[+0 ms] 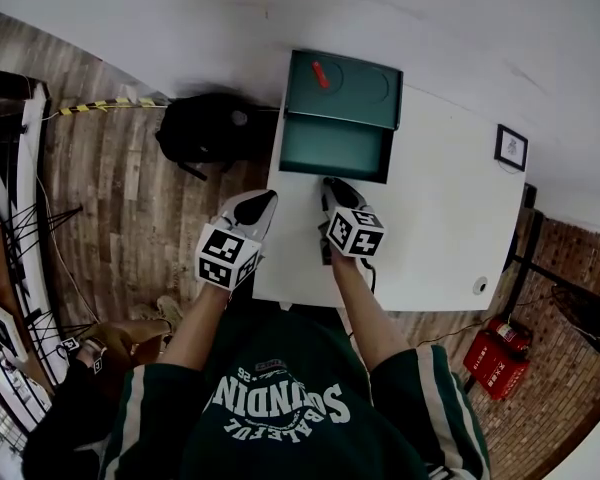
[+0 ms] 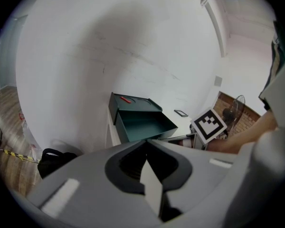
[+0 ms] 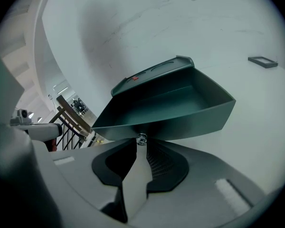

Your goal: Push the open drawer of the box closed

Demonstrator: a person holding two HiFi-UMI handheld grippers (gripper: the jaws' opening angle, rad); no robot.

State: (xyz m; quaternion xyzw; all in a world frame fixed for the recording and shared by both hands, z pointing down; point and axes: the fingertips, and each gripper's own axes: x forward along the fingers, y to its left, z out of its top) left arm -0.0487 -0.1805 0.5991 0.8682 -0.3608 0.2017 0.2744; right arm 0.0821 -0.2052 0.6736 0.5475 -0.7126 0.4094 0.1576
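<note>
White wall backs a pale worktop [image 1: 440, 218], with plank flooring off to its left and a black backpack [image 1: 205, 128] slumped on the floor there. At the worktop's far end, hard against the wall, stands a dark green box [image 1: 345, 88] with a small red item [image 1: 321, 74] lying on its lid. A small framed card [image 1: 511, 147] lies well apart to the right.

Its drawer [image 1: 335, 148] is pulled out toward the person. It is an open tray in the same deep green, bare inside, with a small metal knob [image 3: 141, 138] at the middle of its front panel.

Right tongs [image 1: 330, 182] are clenched with nothing between them, and their tip sits right at that knob. Whether it touches cannot be told. Closed like this, they likely serve as a blunt pusher lined up on the drawer's centre, so the drawer would slide straight rather than skew.

Left tongs [image 1: 269, 197] are also clenched and empty. They are held back near the worktop's left edge, apart from the drawer, apparently just kept out of the way.
</note>
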